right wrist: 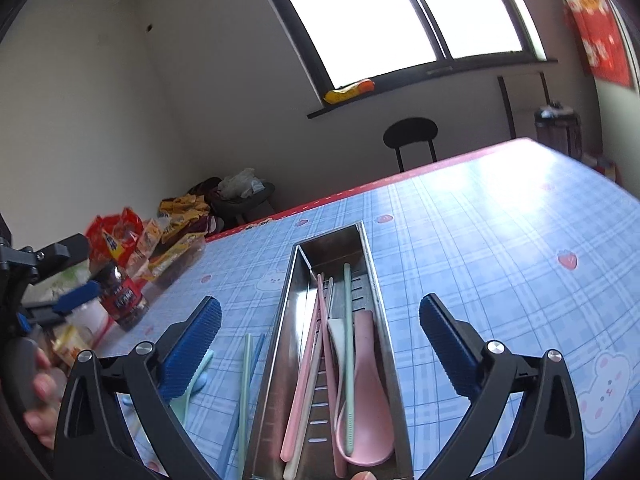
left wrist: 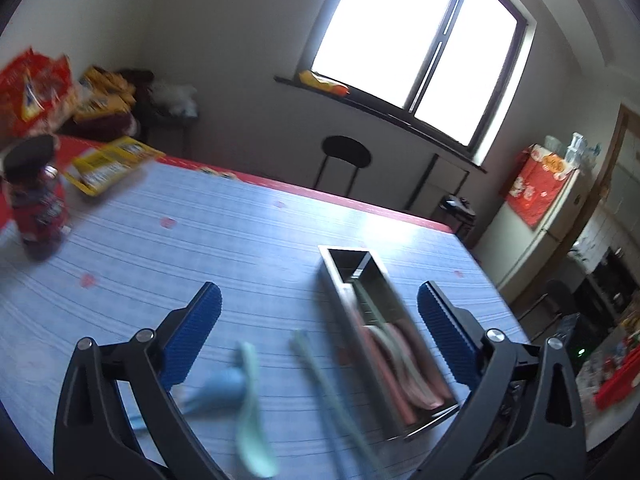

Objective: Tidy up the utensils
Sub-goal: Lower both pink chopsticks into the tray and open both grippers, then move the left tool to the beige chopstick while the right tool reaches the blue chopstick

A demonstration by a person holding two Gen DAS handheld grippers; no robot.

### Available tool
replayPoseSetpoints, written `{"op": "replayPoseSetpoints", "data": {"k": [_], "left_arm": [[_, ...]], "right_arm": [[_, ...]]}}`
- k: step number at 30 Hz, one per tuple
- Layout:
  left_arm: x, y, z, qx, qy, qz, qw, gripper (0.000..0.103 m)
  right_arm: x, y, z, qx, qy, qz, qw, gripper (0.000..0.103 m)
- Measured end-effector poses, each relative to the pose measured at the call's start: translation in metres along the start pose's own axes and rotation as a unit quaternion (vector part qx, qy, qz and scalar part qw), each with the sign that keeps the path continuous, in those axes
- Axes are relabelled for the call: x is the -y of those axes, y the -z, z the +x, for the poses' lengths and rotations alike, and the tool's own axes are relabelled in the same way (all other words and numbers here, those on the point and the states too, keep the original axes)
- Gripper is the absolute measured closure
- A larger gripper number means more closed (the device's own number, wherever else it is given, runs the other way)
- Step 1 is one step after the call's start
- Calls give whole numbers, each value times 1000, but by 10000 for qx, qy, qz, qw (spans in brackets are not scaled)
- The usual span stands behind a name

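Observation:
A long steel utensil tray (right wrist: 372,276) lies on the blue checked tablecloth and holds pink chopsticks (right wrist: 304,372), a green chopstick, a white spoon and a pink spoon (right wrist: 366,376). In the left wrist view the tray (left wrist: 340,292) is blurred. Left of the tray lie a green chopstick (right wrist: 245,396), a blue chopstick (right wrist: 236,420), a green spoon (left wrist: 250,408) and a blue spoon (left wrist: 218,390). My left gripper (left wrist: 320,320) is open and empty above the loose utensils. My right gripper (right wrist: 320,324) is open and empty, straddling the tray.
A dark jar with a red label (right wrist: 124,300) stands at the table's left, also in the left wrist view (left wrist: 38,200). Snack packets (right wrist: 120,236) lie behind it. A black stool (right wrist: 410,136) stands beyond the far table edge. A fridge (left wrist: 540,208) is at the right.

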State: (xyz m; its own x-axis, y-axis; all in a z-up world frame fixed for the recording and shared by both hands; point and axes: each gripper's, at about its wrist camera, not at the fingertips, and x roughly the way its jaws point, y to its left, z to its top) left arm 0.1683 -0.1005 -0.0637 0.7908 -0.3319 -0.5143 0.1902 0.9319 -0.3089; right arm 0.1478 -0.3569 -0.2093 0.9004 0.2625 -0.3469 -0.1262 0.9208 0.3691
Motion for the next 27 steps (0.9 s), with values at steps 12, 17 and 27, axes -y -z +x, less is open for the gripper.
{"op": "replayPoseSetpoints", "data": {"k": [12,17,27], "left_arm": [[-84,36,-66,51,-817,860,9929,6],[-103,55,-67,-67,-599,1016,9930,6],[-106,92,-43,-347,-137,1207,9920,7]], "right_arm": [[-66,20,-25,12,65,-1091,9940,6],[-82,37,-32,-371,79,-1061,9936,6],[-114,75,-34,-1223,109,-1544,9803,48]]}}
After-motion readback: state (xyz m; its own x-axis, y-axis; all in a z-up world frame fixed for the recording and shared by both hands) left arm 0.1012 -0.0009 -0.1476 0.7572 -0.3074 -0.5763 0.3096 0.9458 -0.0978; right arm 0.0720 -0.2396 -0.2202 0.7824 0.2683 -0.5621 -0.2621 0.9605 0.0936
